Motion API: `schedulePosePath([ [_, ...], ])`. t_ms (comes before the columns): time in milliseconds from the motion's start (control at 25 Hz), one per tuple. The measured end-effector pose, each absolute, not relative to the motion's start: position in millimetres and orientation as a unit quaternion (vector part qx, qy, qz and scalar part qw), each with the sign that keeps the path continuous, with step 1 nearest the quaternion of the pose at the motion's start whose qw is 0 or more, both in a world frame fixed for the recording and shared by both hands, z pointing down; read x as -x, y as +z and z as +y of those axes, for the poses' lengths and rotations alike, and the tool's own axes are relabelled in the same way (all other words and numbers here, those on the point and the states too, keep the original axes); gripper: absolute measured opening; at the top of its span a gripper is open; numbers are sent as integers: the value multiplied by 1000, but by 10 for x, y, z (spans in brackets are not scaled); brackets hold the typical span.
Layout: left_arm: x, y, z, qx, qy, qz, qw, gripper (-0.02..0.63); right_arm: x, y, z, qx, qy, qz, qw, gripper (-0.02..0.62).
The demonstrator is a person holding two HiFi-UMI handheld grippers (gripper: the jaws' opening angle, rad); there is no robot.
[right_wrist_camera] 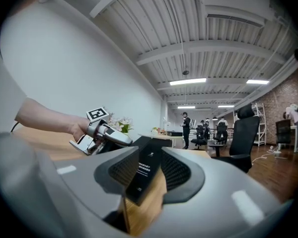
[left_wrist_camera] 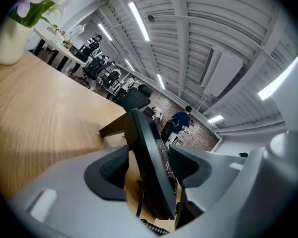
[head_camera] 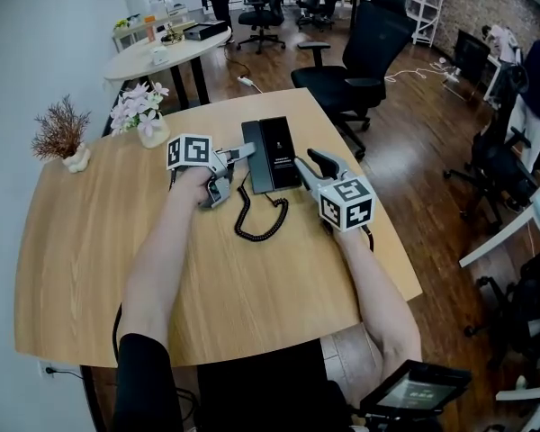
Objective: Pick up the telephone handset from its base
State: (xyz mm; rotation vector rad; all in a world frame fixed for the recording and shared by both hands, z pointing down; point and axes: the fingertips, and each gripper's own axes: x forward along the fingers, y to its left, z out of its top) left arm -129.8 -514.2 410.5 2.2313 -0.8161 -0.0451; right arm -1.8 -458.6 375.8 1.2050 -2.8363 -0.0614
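A black desk telephone (head_camera: 279, 151) lies in the middle of the wooden table (head_camera: 99, 241), its handset (head_camera: 251, 174) resting along the base's left side. A coiled cord (head_camera: 259, 221) loops toward me. My left gripper (head_camera: 238, 169) reaches in from the left at the handset. In the left gripper view the phone's black body (left_wrist_camera: 154, 182) stands between the jaws, with slivers of gap beside the pads (left_wrist_camera: 113, 170), so this gripper (left_wrist_camera: 150, 166) is open. My right gripper (head_camera: 311, 164) is open at the base's right edge. The base's corner (right_wrist_camera: 145, 175) shows between its jaws (right_wrist_camera: 149, 170).
A vase of pink flowers (head_camera: 148, 122) and a dried plant (head_camera: 63, 138) stand at the table's far left. A black office chair (head_camera: 360, 61) sits beyond the far edge, with another table (head_camera: 162, 52) behind. The table's right edge is close to my right hand.
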Motion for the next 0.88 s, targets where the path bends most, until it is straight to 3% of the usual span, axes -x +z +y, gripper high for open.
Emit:
schedulePosePath([
  [200,1282,4134,-5154,-868,-10,-326,376,247,-2,3753,-4582,-393,-16,-919,29,120],
  [360,1221,4180,-5152,-860,-3,-330,390,155,-120,3742,-4535,-400,-11,-916,29,114],
  [520,1457,4075,-5254,-898,27,-331,289,152,18,3782,-4579,-386,2,-922,24,109],
  [720,1351,4071,-5041,-874,-42,-302,379,158,156,3755,-4593,-370,-16,-928,34,107],
  [880,1278,4130,-5057,-869,-42,-286,401,207,79,3791,-4552,-376,-21,-925,38,104],
])
